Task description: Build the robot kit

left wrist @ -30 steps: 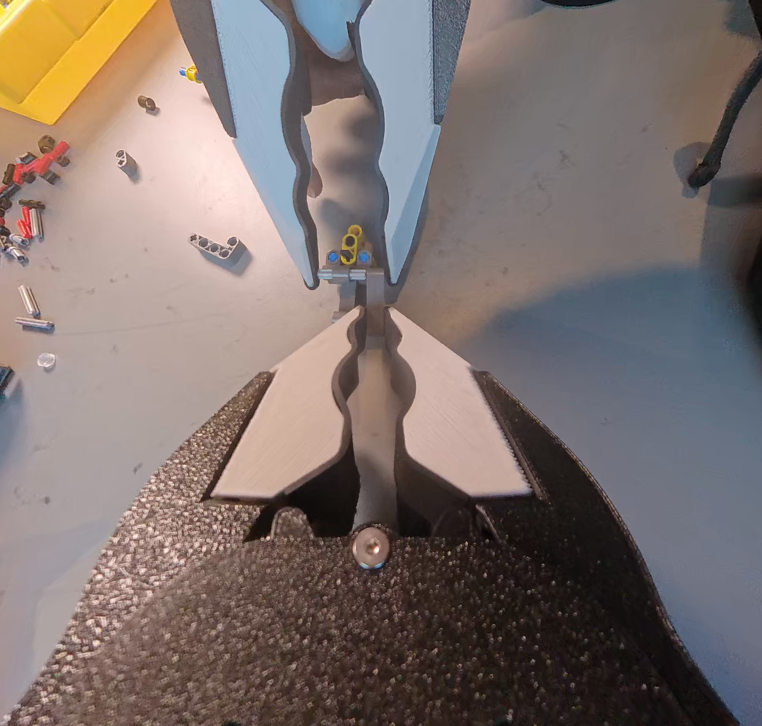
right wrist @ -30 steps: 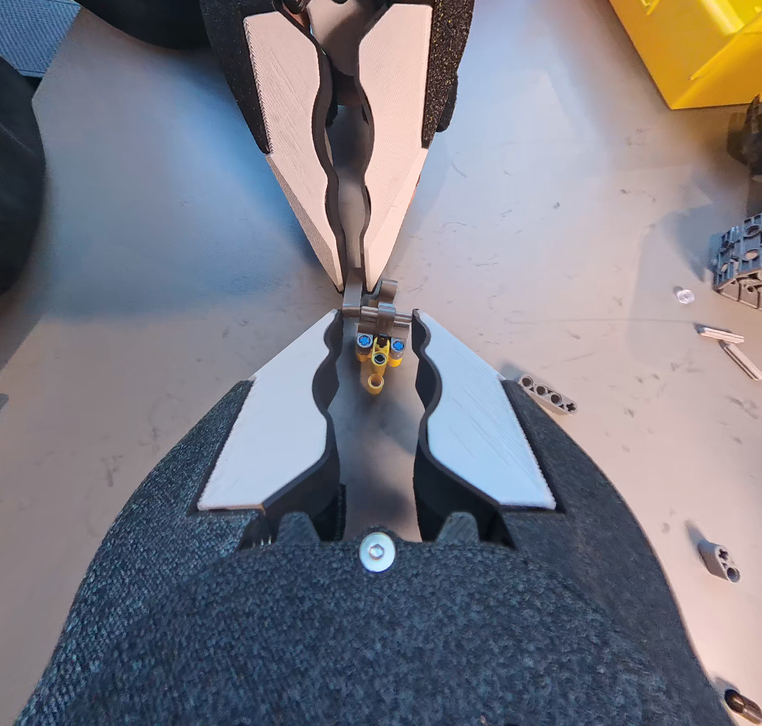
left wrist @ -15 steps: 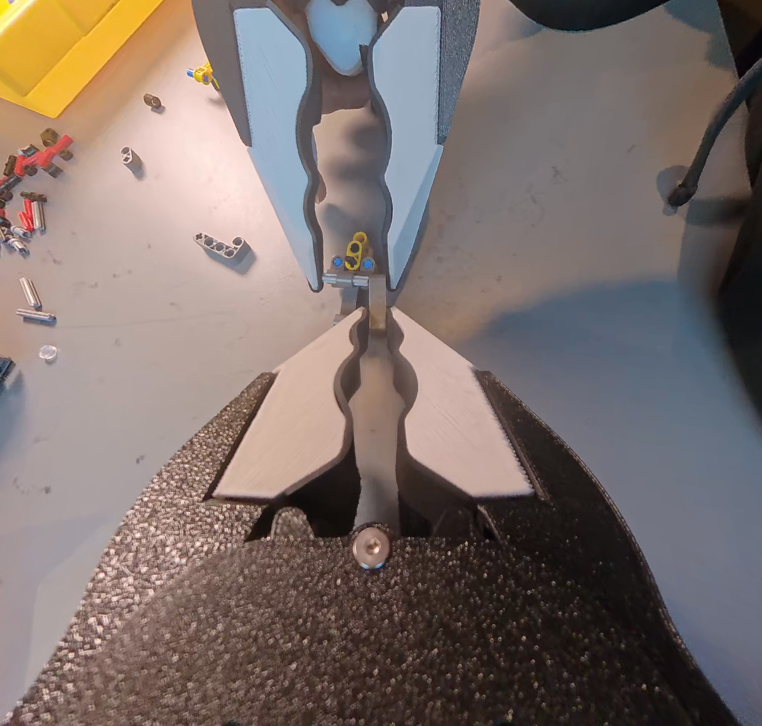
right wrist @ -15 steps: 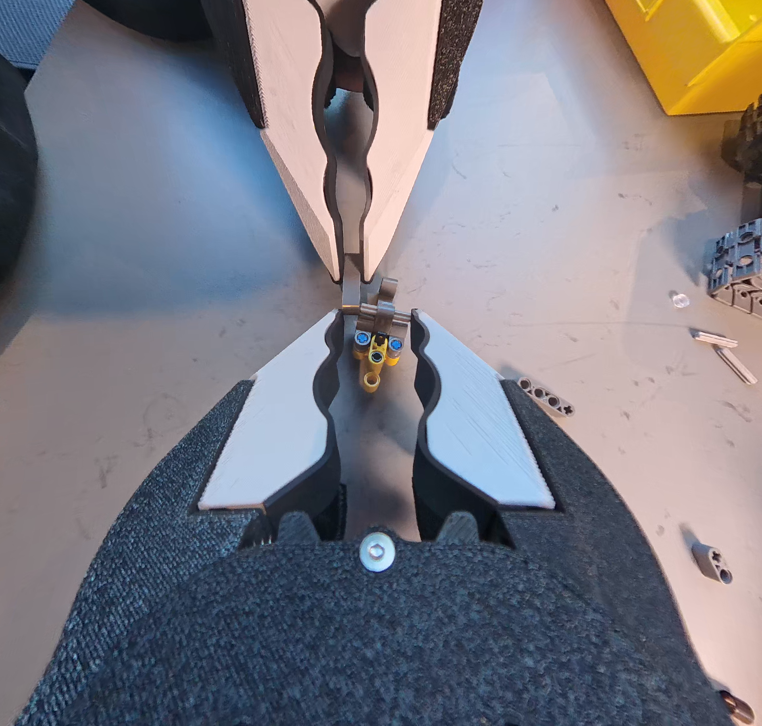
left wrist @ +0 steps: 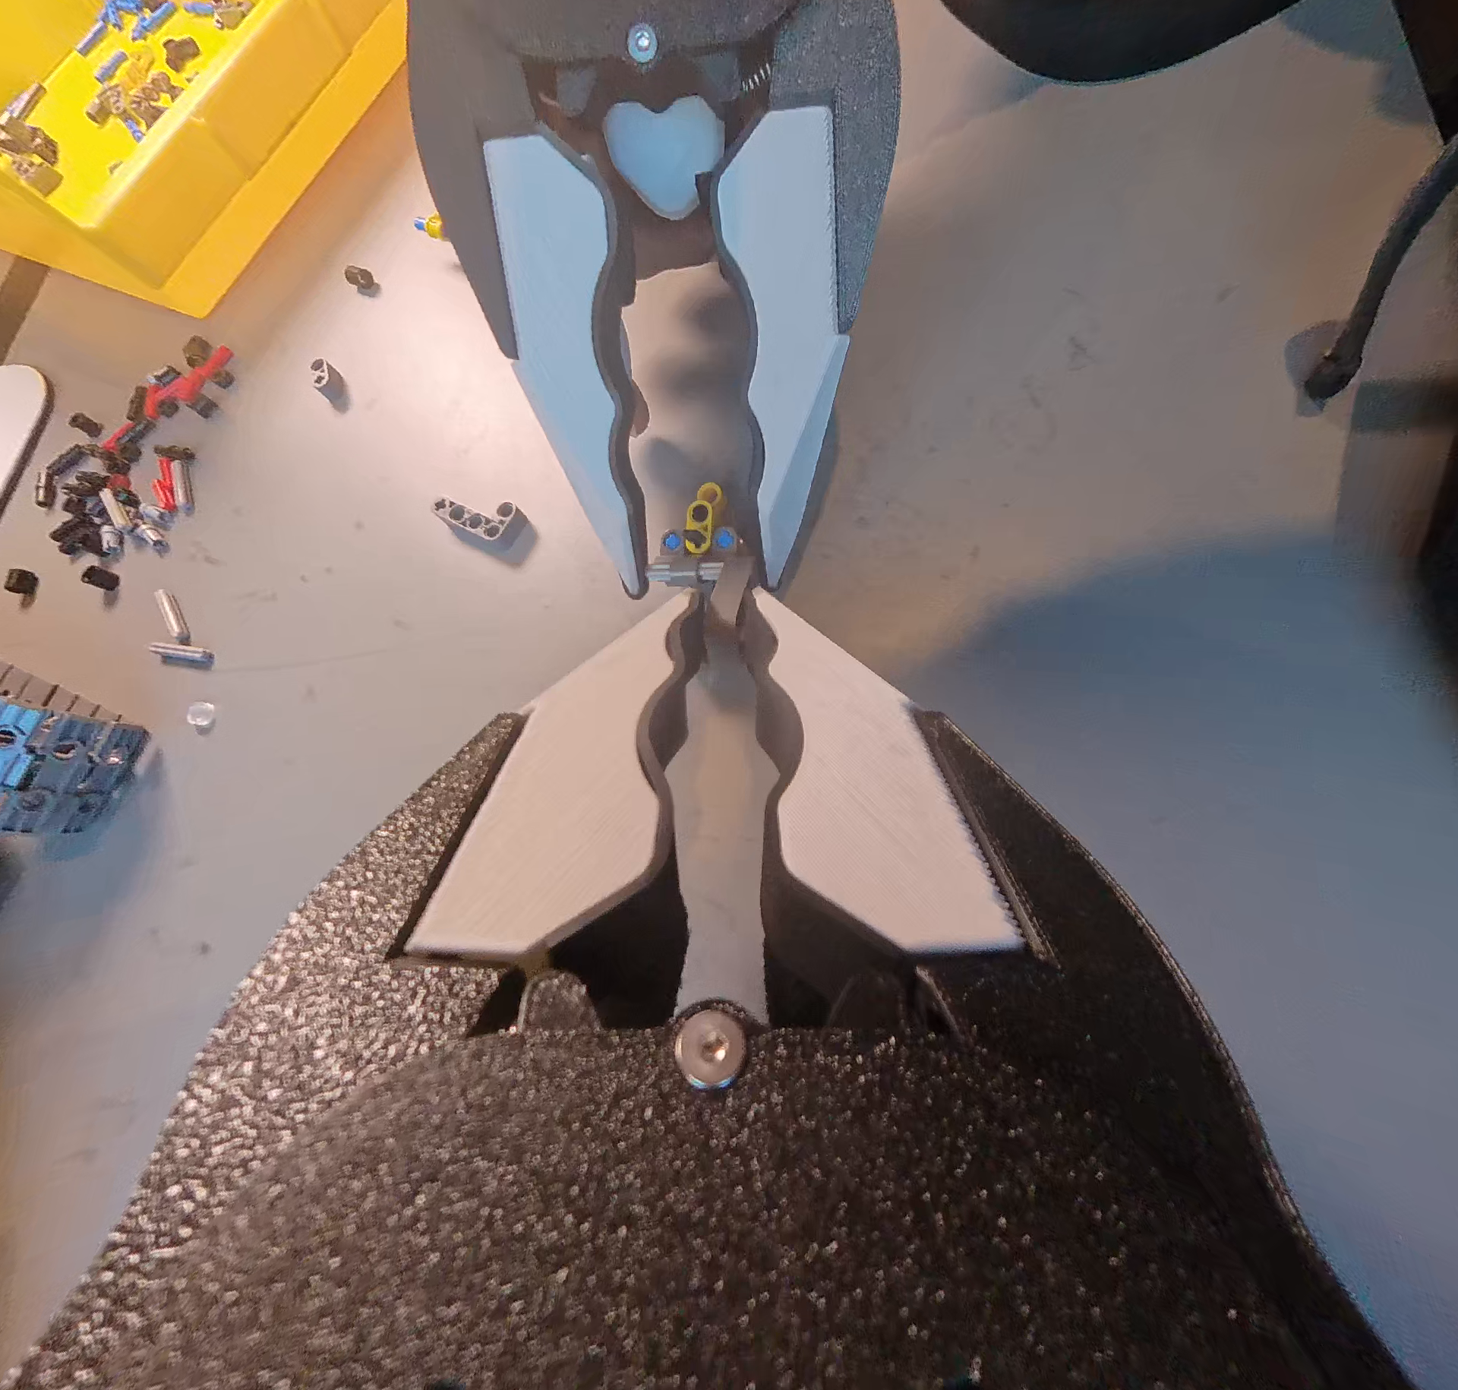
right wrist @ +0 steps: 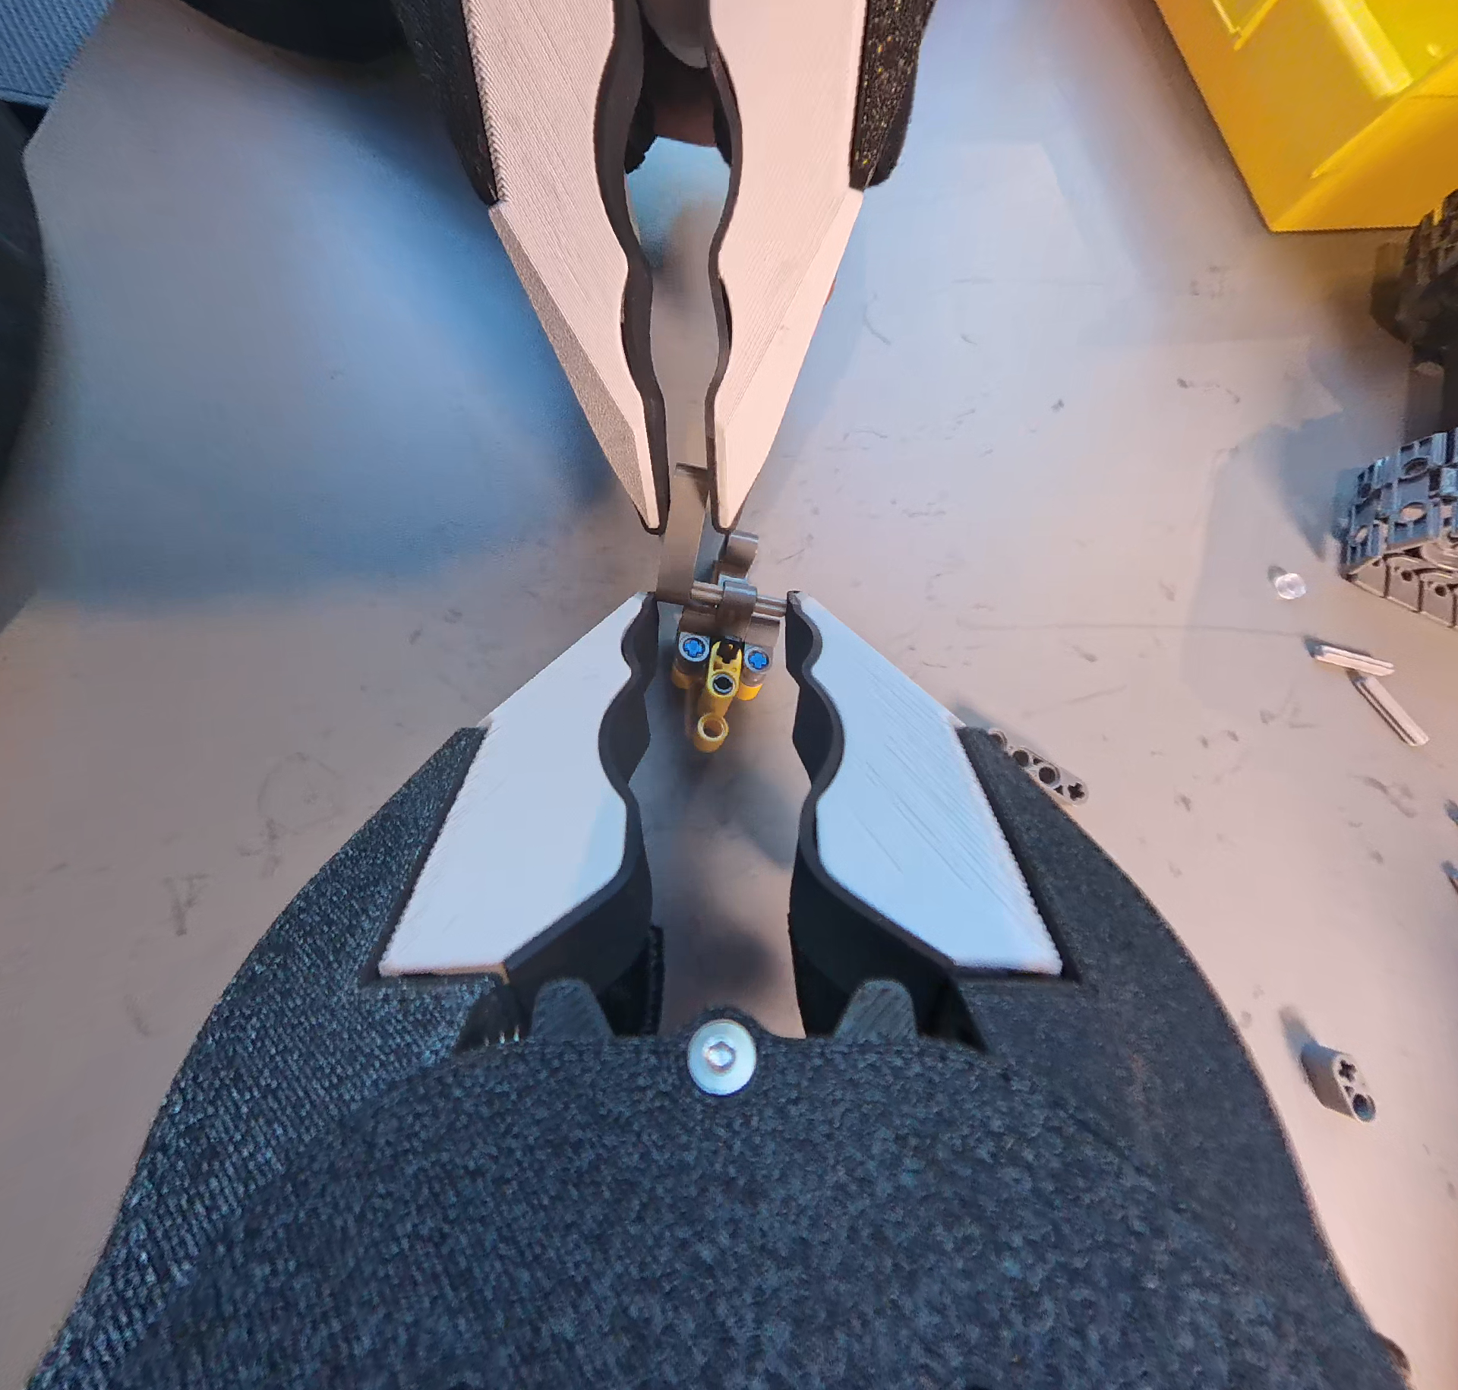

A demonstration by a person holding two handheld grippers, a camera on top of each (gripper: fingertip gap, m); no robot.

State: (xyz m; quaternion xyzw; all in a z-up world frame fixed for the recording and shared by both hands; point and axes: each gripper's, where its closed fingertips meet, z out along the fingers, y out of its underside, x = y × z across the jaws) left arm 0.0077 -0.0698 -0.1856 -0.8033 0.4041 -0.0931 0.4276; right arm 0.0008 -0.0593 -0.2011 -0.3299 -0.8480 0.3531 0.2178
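A small toy-brick assembly hangs between my two grippers above the grey table [left wrist: 1104,484]. It has a grey beam [right wrist: 694,539], a grey cross axle [right wrist: 738,602] and a yellow piece with two blue pins [right wrist: 718,681]. My left gripper [left wrist: 719,602] is shut on the grey beam [left wrist: 727,610]; it also shows in the right wrist view [right wrist: 688,519]. My right gripper [right wrist: 718,606] faces it, and its fingertips press on the two ends of the axle. In the left wrist view the right gripper [left wrist: 700,585] straddles the yellow piece [left wrist: 704,516].
A yellow parts bin [left wrist: 181,192] stands at the far left, also in the right wrist view [right wrist: 1341,129]. Loose pieces lie about: an L-shaped grey beam [left wrist: 481,519], a red and black heap [left wrist: 118,476], grey frames [right wrist: 1404,547], grey axles [right wrist: 1373,681]. A black cable [left wrist: 1373,302] lies right.
Both grippers keep the same hold on the assembly. The pair has shifted together: more of the yellow bin and of the right gripper's body shows in the left view.
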